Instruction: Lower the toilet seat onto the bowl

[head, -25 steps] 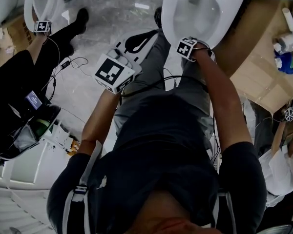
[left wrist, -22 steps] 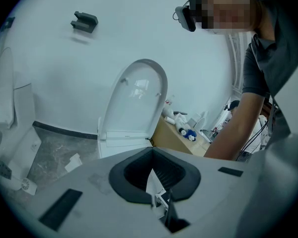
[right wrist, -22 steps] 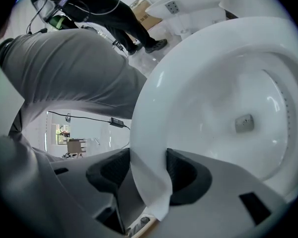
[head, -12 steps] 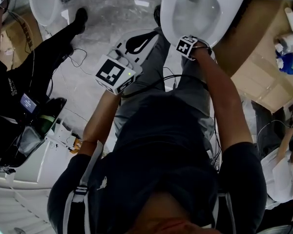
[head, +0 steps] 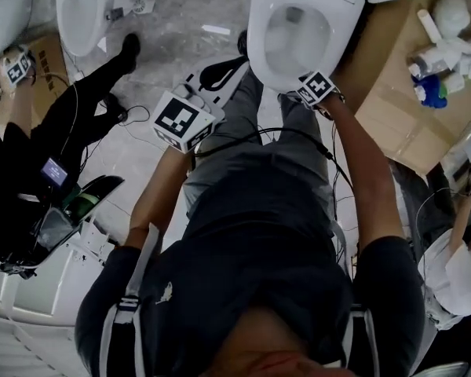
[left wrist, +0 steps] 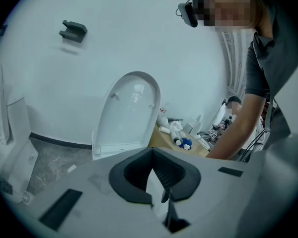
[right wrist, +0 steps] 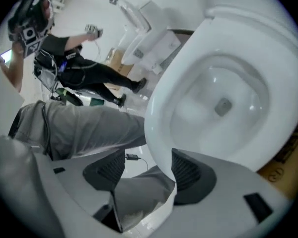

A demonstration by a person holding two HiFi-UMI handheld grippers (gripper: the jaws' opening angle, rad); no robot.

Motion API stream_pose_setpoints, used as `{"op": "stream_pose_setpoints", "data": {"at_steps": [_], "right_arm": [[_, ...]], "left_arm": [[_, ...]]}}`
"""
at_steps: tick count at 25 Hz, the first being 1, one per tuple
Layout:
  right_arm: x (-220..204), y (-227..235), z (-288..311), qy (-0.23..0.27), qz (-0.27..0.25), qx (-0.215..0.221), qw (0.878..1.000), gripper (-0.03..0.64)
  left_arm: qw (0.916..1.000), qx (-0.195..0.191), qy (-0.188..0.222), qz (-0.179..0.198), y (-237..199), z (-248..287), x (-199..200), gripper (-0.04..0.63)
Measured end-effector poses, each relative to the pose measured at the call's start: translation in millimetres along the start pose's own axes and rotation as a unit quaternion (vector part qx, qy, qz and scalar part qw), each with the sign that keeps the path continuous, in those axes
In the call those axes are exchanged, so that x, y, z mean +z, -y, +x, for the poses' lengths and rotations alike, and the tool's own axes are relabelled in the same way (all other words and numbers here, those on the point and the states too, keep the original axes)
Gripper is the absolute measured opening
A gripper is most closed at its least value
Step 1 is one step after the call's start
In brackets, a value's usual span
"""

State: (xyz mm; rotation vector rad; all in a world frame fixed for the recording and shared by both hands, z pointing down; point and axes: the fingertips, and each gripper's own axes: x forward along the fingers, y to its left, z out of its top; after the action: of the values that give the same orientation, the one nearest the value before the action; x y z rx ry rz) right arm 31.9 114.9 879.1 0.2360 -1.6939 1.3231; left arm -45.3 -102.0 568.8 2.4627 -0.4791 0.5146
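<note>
The white toilet (head: pixel 290 30) stands at the top of the head view with its seat (head: pixel 259 53) lying flat on the bowl. In the left gripper view its lid (left wrist: pixel 129 113) stands upright against the wall. My right gripper (right wrist: pixel 148 158) is at the seat's (right wrist: pixel 161 133) front edge. Its jaws have just been opening and stand wide. The rim runs between them close to the right pad (right wrist: pixel 187 171), and neither pad clamps it. Its marker cube (head: pixel 316 89) sits just off the rim. My left gripper (left wrist: pixel 152 155) hangs shut and empty to the left, marker cube (head: pixel 180 120) over the floor.
My own grey-trousered legs (head: pixel 251 155) stand in front of the bowl. A cardboard box (head: pixel 400 124) with bottles and soft toys sits to the right. A second toilet (head: pixel 82 10) and a person in black (head: pixel 39 132) are at the left. Cables (head: pixel 133 116) trail over the floor.
The right gripper has lifted and rolled off the front of the seat rim. The left gripper rose a little. The person at the left shifted their arm.
</note>
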Motion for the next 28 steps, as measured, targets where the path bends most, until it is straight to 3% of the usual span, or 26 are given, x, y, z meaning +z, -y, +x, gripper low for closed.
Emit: {"op": "stream_pose_setpoints", "data": {"at_steps": [1, 3, 4, 7, 9, 14, 17, 23, 28], "right_arm": [[7, 0, -17, 0.026, 0.002, -0.017, 1.0, 0.269], [21, -3, -55, 0.081, 0.011, -0.058, 0.995, 0.027], [30, -9, -73, 0.111, 0.017, -0.072, 0.991, 0.011], [61, -34, -134, 0.219, 0.017, -0.094, 0.971, 0.008], [83, -60, -185, 0.293, -0.009, -0.118, 0.949, 0.006], [124, -130, -332, 0.438, -0.101, -0.208, 0.869, 0.006], [123, -170, -396, 0.491, -0.118, -0.228, 0.832, 0.006], [97, -221, -466, 0.547, -0.156, -0.243, 0.786, 0.006], [75, -235, -488, 0.561, -0.175, -0.254, 0.769, 0.006]], "left_arm": [[1.0, 0.001, 0.004, 0.004, 4, -2, 8, 0.005], [0.9999, 0.002, 0.011, 0.011, 12, -7, 22, 0.004], [0.9998, 0.003, 0.013, 0.014, 16, -10, 28, 0.003], [0.9995, 0.006, 0.022, 0.022, 30, -16, 47, 0.005], [0.9991, 0.006, 0.029, 0.03, 43, -18, 59, 0.003], [0.9966, 0.005, 0.05, 0.065, 68, -20, 93, 0.003], [0.9955, 0.005, 0.056, 0.077, 89, -25, 105, 0.003], [0.9918, 0.005, 0.067, 0.108, 132, -30, 114, 0.005], [0.9891, 0.004, 0.073, 0.127, 164, -25, 119, 0.005]]}}
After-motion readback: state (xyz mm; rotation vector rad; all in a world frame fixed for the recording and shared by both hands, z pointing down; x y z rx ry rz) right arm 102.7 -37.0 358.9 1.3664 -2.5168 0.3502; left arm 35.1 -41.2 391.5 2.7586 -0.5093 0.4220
